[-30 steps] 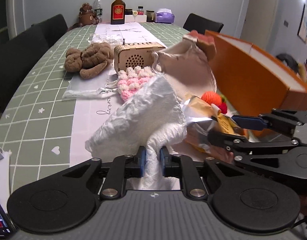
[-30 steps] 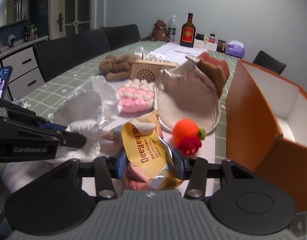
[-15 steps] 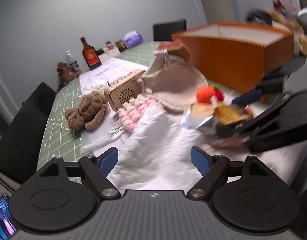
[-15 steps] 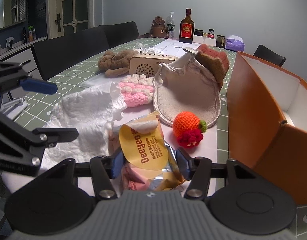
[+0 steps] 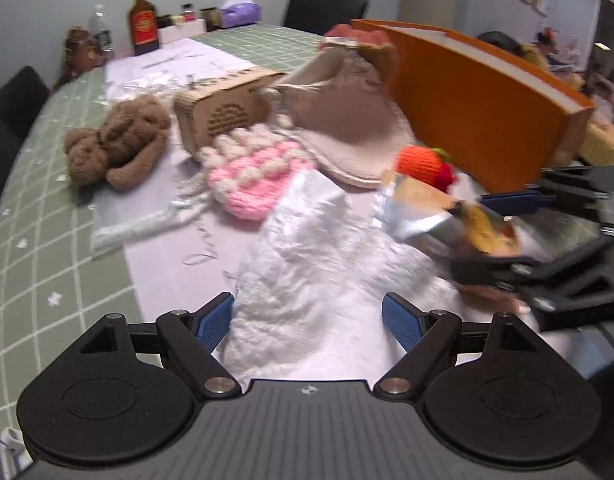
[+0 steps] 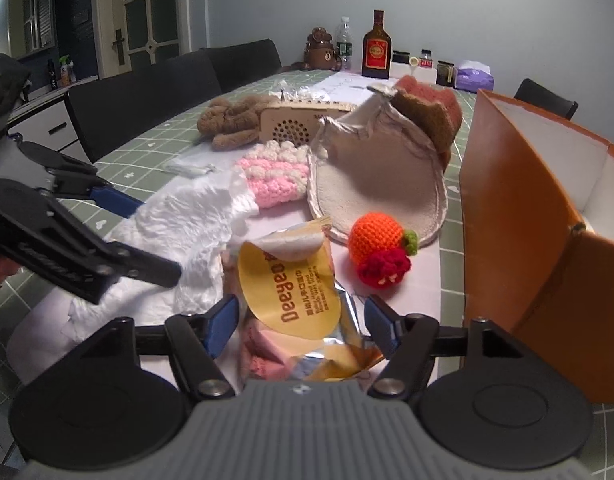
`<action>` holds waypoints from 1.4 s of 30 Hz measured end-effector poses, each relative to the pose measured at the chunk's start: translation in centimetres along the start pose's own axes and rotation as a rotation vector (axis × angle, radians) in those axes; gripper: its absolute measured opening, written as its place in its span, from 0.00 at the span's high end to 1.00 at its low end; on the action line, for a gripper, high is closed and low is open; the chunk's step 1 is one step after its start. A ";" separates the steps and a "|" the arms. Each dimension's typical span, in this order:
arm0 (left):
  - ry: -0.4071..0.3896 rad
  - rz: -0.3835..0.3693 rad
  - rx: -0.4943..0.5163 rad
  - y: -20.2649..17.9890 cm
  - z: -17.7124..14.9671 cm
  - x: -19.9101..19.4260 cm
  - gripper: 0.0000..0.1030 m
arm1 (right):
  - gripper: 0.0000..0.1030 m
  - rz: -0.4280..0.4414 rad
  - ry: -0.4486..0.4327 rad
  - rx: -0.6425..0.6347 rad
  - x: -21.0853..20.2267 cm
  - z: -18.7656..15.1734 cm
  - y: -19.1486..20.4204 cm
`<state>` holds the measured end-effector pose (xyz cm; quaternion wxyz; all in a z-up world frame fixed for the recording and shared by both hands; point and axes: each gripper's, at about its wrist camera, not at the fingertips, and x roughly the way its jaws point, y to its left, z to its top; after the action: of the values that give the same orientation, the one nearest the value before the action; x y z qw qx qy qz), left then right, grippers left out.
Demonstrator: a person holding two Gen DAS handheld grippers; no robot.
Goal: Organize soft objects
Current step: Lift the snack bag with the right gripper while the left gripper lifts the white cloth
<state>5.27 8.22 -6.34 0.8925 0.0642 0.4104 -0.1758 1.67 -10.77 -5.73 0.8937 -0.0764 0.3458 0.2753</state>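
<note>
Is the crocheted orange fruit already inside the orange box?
No, the crocheted orange fruit lies on the table runner beside the orange box, outside its wall.

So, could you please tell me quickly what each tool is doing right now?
Left tool: open, just released the white wet wipe.
Right tool: open, widening around the yellow wipes packet, not gripping.

The wet-wipe packet (image 6: pixel 291 280) looked glossy foil; the orange ball (image 6: pixel 374 236) was crocheted yarn; the teddy bear (image 5: pixel 115 142) was fuzzy plush; the white wipe (image 5: pixel 319 256) was crinkled.

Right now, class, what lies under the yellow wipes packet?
Pink wipes poke out beneath the yellow wipes packet, which rests on the white runner. Anything further underneath is covered.
</note>
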 end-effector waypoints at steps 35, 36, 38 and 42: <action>-0.094 0.355 -0.122 -6.3 -1.4 -0.3 0.79 | 0.53 0.020 0.000 -0.003 -0.1 -0.3 0.4; -0.104 0.356 -0.133 -6.3 -1.3 -0.6 0.79 | 0.53 0.022 -0.001 -0.005 -0.2 -0.3 0.5; -0.109 0.364 -0.155 -6.4 -1.2 -1.1 0.79 | 0.54 0.027 -0.007 -0.006 -0.6 -0.1 0.5; -0.131 0.359 -0.226 -6.4 -0.9 -2.5 0.79 | 0.54 0.029 -0.035 -0.028 -1.7 0.4 0.6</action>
<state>0.82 3.16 -4.87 0.9358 0.0243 0.3506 0.0293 0.55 -10.84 -4.30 0.8944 -0.0791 0.3275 0.2943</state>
